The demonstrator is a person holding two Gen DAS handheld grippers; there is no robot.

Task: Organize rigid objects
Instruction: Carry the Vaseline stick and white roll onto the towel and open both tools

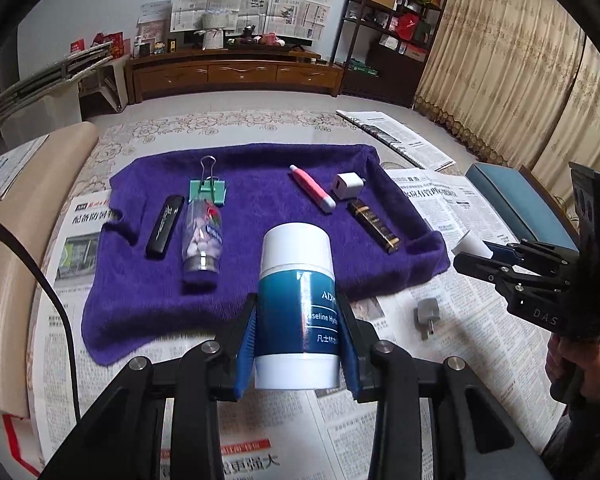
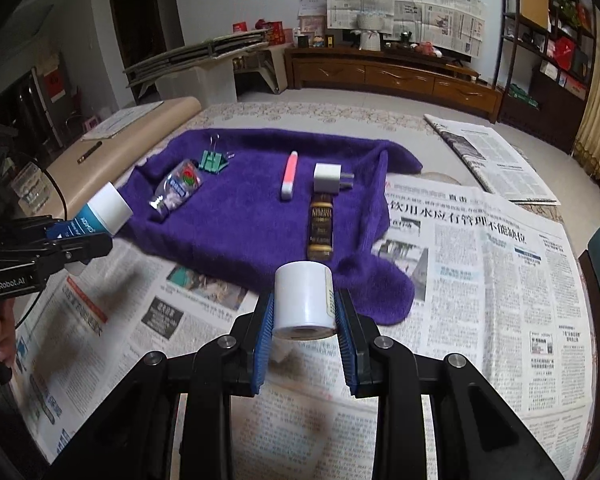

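Observation:
My left gripper [image 1: 298, 332] is shut on a blue-and-white lotion bottle [image 1: 298, 300], held above the near edge of a purple towel [image 1: 260, 264]; the bottle also shows in the right wrist view [image 2: 100, 214]. My right gripper [image 2: 303, 328] is shut on a white paper roll [image 2: 303, 300], held over newspaper just before the towel [image 2: 240, 220]. On the towel lie a black lighter [image 1: 164, 226], a pill bottle [image 1: 203, 236], a green binder clip [image 1: 207, 190], a pink pen [image 1: 312, 188], a white charger [image 1: 347, 186] and a dark brown tube [image 1: 374, 225].
A grey plug adapter [image 1: 427, 316] lies on the newspaper [image 1: 460, 340] right of the towel. A beige cushion edge [image 1: 16, 240] borders the left. A blue chair [image 1: 516, 200] stands at right. Folded newspapers [image 2: 488, 152] lie at the back right.

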